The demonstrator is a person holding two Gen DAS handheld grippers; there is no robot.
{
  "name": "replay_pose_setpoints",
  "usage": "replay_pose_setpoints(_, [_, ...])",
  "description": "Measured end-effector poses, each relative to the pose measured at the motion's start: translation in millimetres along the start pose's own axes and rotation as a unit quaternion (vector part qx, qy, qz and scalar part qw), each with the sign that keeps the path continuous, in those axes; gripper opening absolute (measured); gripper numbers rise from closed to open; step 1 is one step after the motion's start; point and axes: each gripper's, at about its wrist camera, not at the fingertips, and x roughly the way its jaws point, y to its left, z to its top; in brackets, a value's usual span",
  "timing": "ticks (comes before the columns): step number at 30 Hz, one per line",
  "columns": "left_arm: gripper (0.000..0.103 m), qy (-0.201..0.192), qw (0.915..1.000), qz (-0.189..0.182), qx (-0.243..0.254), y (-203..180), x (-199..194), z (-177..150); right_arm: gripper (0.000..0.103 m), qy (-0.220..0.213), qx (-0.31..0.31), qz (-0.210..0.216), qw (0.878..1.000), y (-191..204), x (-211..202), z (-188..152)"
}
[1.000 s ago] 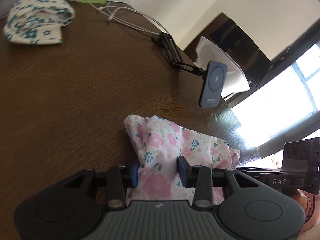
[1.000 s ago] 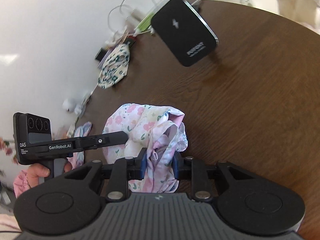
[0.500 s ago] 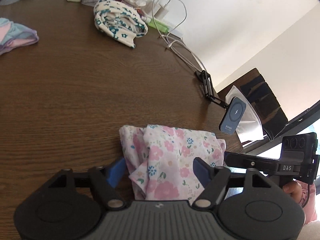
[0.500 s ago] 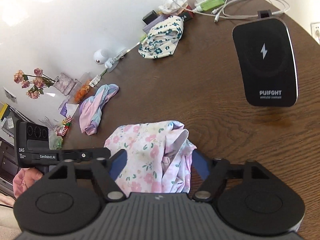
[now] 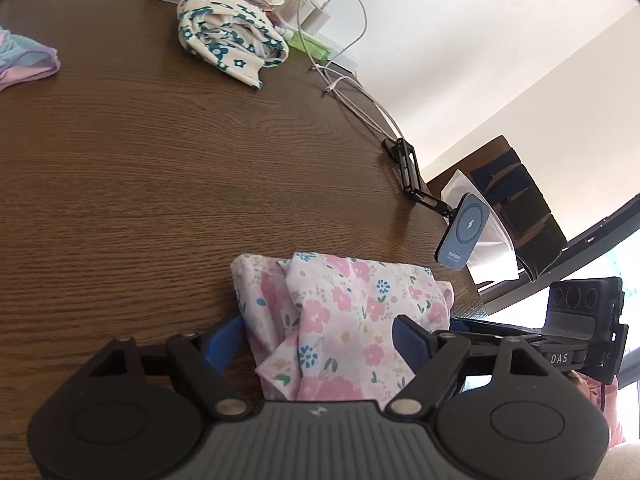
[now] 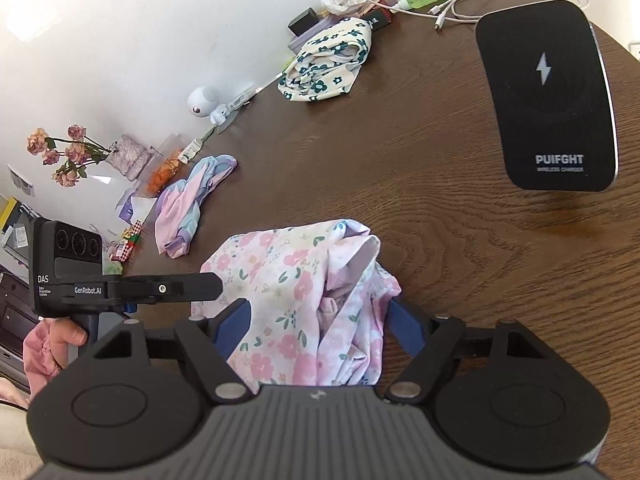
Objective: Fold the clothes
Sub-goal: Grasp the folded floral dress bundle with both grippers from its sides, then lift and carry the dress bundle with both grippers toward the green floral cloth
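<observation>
The pink floral garment (image 5: 344, 320) is seen bunched on the table (image 5: 160, 168) near its edge. It is flanked by the left tongs (image 5: 318, 340) and the right tongs (image 6: 320, 320), both spread wide, with nothing pinched. A cream floral garment (image 5: 228, 36) is seen well apart, toward the far edge.

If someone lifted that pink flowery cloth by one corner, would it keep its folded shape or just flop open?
Probably flop open: the pink flowery cloth lies in soft, loose creases, and one flap already stands up unpressed. It looks thin and light, so it should lift easily. Pushed across the wooden table, it would likely bunch up rather than slide as one piece.
</observation>
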Motion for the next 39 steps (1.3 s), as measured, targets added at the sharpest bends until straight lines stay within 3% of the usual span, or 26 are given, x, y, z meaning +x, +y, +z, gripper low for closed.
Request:
replay_pose_setpoints(1, [0.077, 0.001, 1.0000, -0.003, 0.000, 0, 2, -1, 0.075, -0.001, -0.001, 0.005, 1.000, 1, 2, 0])
replay_pose_setpoints(2, [0.067, 0.003, 1.0000, -0.006, 0.000, 0, 3, -2, 0.074, -0.002, 0.002, 0.011, 1.000, 0, 3, -1])
replay_pose_setpoints(4, [0.049, 0.003, 0.9999, -0.014, -0.006, 3, 5, -3, 0.064, -0.008, 0.011, 0.021, 1.000, -3, 5, -2])
replay_pose_setpoints(5, [0.046, 0.002, 0.9997, -0.019, -0.012, 6, 6, -3, 0.059, -0.011, 0.015, 0.024, 1.000, -4, 6, -3])
replay_pose_setpoints(6, [0.045, 0.001, 0.9996, -0.024, -0.016, 9, 6, -4, 0.052, -0.011, 0.021, 0.027, 0.999, -7, 7, -4])
replay_pose_setpoints(12, [0.040, -0.011, 0.9988, -0.045, -0.013, 15, 6, -9, 0.038, -0.014, 0.047, 0.052, 0.997, -16, 10, -10])
replay_pose_setpoints(22, [0.023, -0.019, 0.9968, -0.074, -0.021, 25, 13, -13, 0.021, -0.018, 0.066, 0.072, 0.995, -22, 16, -17])
replay_pose_setpoints(27, [0.019, -0.024, 0.9940, -0.098, -0.043, 35, 15, -17, 0.019, -0.019, 0.071, 0.072, 0.995, -22, 17, -18])
replay_pose_setpoints(39, [0.016, -0.044, 0.9935, -0.094, -0.047, 30, -3, -7, 0.014, -0.028, 0.063, 0.080, 0.994, -5, 14, -6])
